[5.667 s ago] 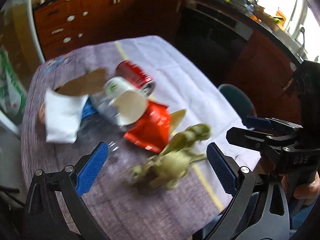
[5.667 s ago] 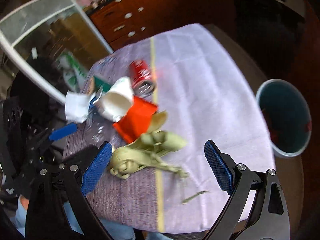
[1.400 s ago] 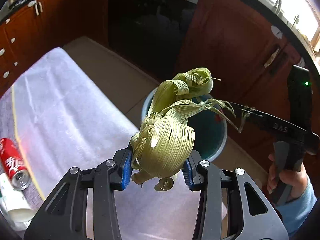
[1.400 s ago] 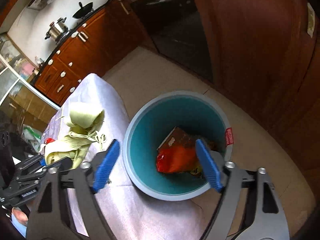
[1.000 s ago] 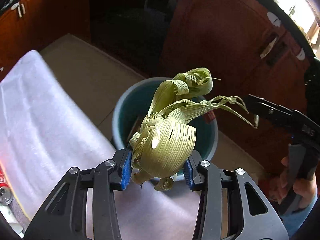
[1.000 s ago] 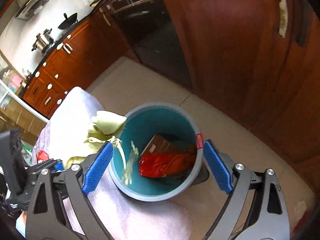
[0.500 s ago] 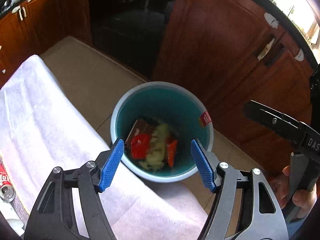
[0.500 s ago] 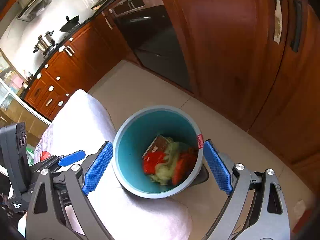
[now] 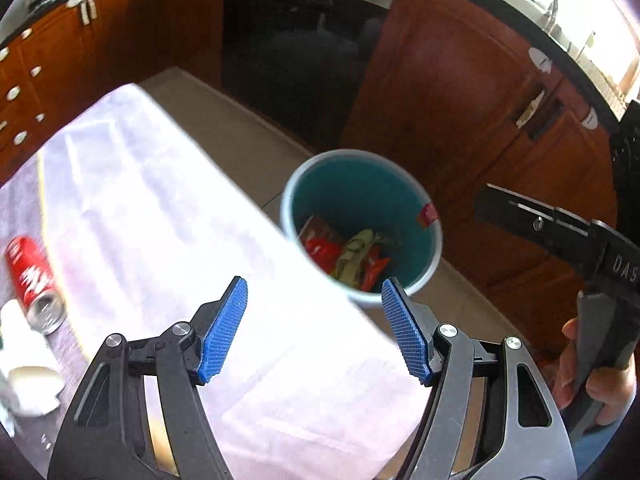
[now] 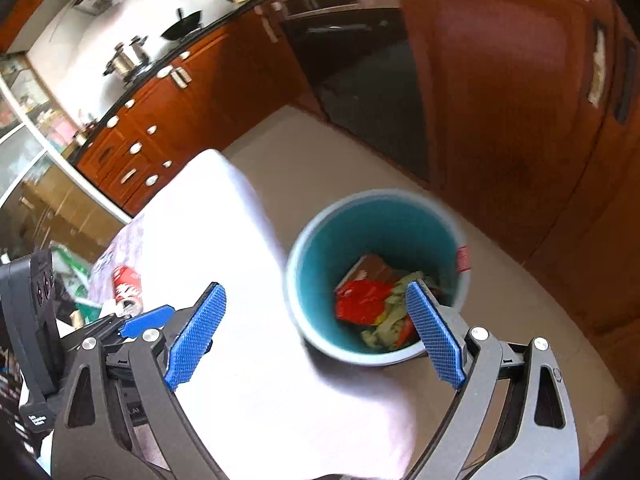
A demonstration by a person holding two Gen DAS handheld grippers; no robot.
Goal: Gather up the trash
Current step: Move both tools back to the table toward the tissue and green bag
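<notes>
A teal trash bin (image 9: 352, 172) stands on the floor by the table's edge; it also shows in the right wrist view (image 10: 312, 248). Inside lie a red wrapper (image 9: 320, 250), green corn husks (image 9: 354, 254) and a brown packet. My left gripper (image 9: 316, 330) is open and empty above the table's white cloth (image 9: 160, 220), short of the bin. My right gripper (image 10: 316, 330) is open and empty, over the table edge near the bin. A red soda can (image 9: 30, 276) and a white paper cup (image 9: 32, 388) lie on the table at far left.
Brown kitchen cabinets (image 9: 460, 92) and a black oven (image 9: 296, 40) stand behind the bin. The beige floor (image 10: 304, 148) runs between them and the table. The right gripper's body and the hand holding it (image 9: 592, 364) show at the right of the left wrist view.
My left gripper opened and dropped the corn husks into the bin. Since then both grippers have drawn back toward the table, and the can and cup are back in the left view.
</notes>
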